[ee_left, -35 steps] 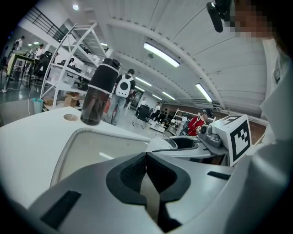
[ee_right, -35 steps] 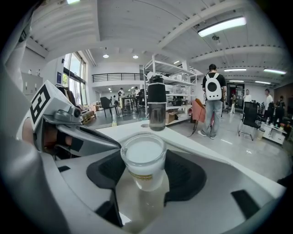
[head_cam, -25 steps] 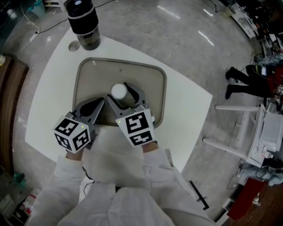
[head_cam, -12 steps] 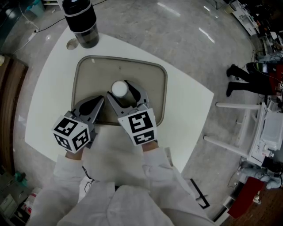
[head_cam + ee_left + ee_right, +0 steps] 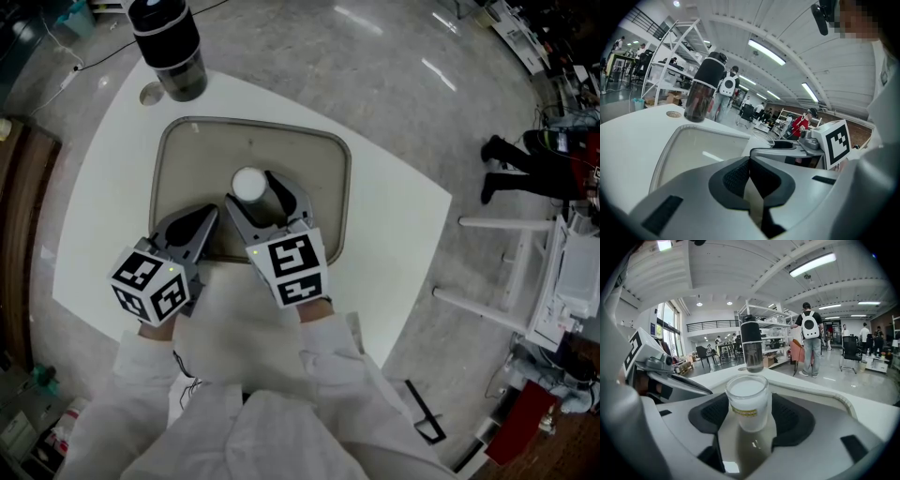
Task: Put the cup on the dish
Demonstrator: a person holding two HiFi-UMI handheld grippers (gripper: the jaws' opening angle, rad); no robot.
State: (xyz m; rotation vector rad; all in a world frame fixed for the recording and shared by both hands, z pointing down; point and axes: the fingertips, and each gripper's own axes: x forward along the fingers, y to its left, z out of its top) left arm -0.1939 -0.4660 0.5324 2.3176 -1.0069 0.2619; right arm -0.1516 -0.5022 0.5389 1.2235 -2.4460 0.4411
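- R gripper (image 5: 749, 418) is clamping the cup (image 5: 248, 184) w/ both pads pressing its sides; cup is standing upright, white lid facing up
- cup is sitting over the near-middle part of the dish (image 5: 309, 159); can't tell whether its base is touching the dish or hanging just above it
- vs a sec ago: cup and R gripper are creeping slightly toward the far side, deeper over the dish; otherwise hardly anything is moving
- meaning, prob.: placing is nearly done; what's remaining is settling the cup down and letting go
- L gripper (image 5: 751, 164) is idling w/ jaws pressed together, nothing btw them; its tips are resting by the dish's near-left rim, just left of the R gripper
- dark bottle (image 5: 167, 47) is standing at the table's (image 5: 394, 216) far-left corner, well apart from the cup
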